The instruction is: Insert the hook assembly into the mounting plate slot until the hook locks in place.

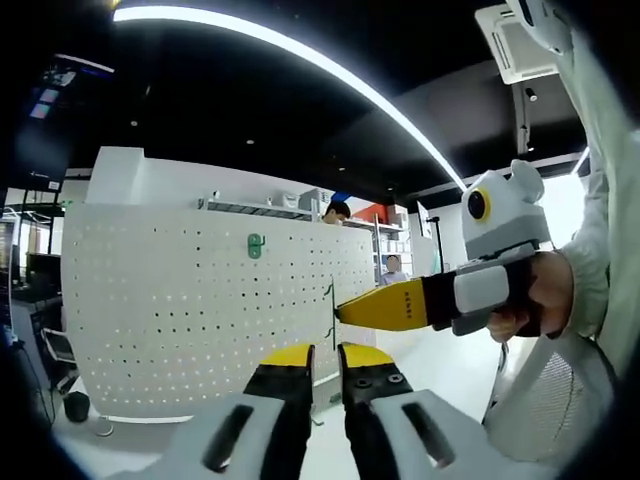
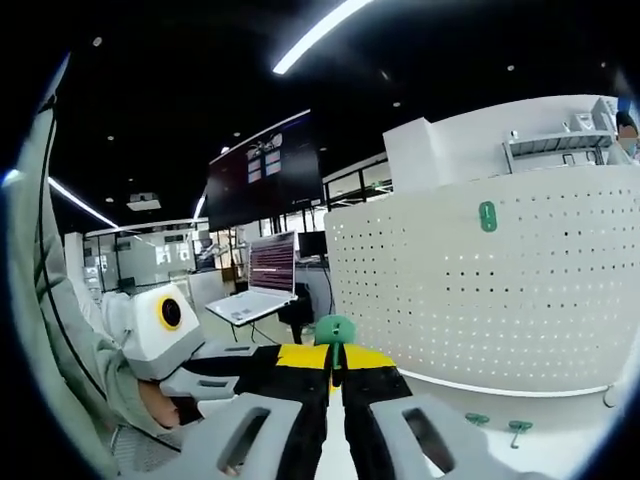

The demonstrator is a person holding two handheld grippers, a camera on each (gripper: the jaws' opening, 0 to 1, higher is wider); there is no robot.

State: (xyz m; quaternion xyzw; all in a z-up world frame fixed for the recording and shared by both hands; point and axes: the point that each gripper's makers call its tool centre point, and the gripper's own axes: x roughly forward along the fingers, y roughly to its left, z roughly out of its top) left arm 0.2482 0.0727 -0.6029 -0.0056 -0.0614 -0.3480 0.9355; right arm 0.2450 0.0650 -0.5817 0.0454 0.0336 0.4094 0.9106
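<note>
Straight ahead in the left gripper view stands a white pegboard panel (image 1: 215,320), upright and dotted with rows of small holes, which serves as the mounting plate. A small green hook (image 1: 255,245) is already fixed high on its face. The left gripper (image 1: 322,365) rises from the bottom with its yellow-tipped jaws drawn close together, only a narrow dark gap between them, and nothing is visible in that gap. From the right side the right gripper (image 1: 345,312) reaches in, held by a person's hand (image 1: 540,295) in a pale sleeve; its yellow tip sits just at the right edge of the panel, where a thin dark wire hook (image 1: 331,310) shows against the white. Two people stand behind the panel, beyond a shelf.

Next, in the right gripper view, that gripper's own jaws (image 2: 335,372) are nearly closed and pinch the stem of a green hook assembly (image 2: 334,331), whose rounded green head stands up just above the yellow tips. The pegboard panel (image 2: 520,300) curves away to the right, apart from the held piece, with the mounted green hook (image 2: 487,216) high on it. Two more green pieces (image 2: 497,424) lie on the white surface at lower right. An open laptop (image 2: 262,285) sits on a desk to the left under a dark wall screen (image 2: 262,172).
</note>
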